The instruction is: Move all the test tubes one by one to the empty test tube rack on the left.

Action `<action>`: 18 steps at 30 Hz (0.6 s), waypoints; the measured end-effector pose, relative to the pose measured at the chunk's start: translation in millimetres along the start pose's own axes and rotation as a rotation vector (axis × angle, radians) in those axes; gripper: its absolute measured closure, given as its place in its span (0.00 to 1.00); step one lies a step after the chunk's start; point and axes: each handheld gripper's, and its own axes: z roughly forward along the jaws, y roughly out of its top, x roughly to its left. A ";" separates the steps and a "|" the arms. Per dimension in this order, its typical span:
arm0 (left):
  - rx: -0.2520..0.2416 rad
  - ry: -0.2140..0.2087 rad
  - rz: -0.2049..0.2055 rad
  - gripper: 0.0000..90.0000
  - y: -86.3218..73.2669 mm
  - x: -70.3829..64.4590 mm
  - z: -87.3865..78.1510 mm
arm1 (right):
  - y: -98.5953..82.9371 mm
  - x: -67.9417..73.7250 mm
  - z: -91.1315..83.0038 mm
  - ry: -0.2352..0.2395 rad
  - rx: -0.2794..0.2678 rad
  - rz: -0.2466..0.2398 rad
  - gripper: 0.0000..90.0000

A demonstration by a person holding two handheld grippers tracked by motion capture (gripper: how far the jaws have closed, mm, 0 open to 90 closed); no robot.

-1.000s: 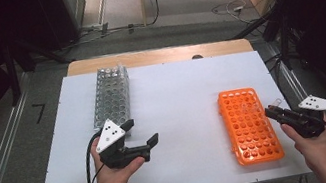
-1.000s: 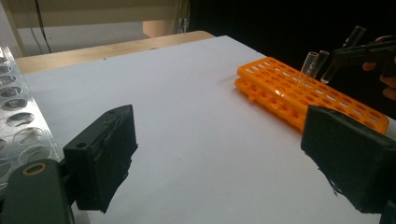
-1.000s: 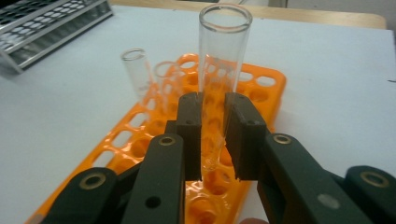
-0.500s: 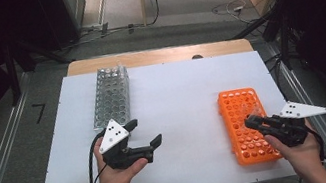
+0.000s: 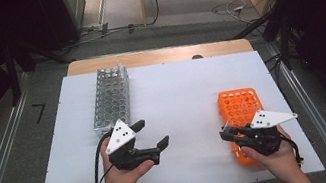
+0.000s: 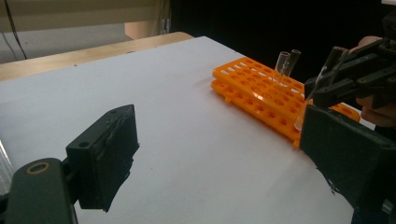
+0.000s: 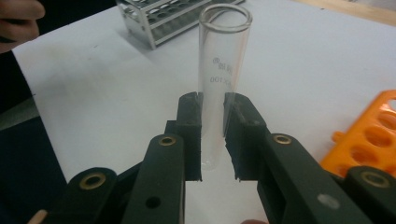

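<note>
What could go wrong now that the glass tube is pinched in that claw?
The right gripper clamps the test tube low down, so the tall glass could tilt or slip out. Two tubes already stand in the orange rack; a careless swing might knock them. Squeezing harder could crack the glass.

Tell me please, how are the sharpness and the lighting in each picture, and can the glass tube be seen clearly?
High view: even light, dark surroundings, the test tube barely visible. Left gripper view: its own near jaws soft, the orange rack fairly sharp. Right gripper view: the tube between the right gripper jaws is clear, its printed marks faint; the metal rack behind is slightly blurred.
</note>
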 end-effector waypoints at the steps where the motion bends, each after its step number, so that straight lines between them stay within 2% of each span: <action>1: 0.000 -0.005 0.002 0.13 0.2 -0.7 0.4 | 0.5 2.4 2.4 0.007 0.005 -0.003 0.82; 7: 0.005 -0.035 0.009 0.14 1.0 -9.2 5.3 | 3.2 17.0 17.0 0.052 0.022 -0.029 0.82; 18: 0.026 -0.116 0.026 0.17 0.3 -28.7 18.4 | 5.9 39.4 35.7 0.110 0.053 -0.071 0.82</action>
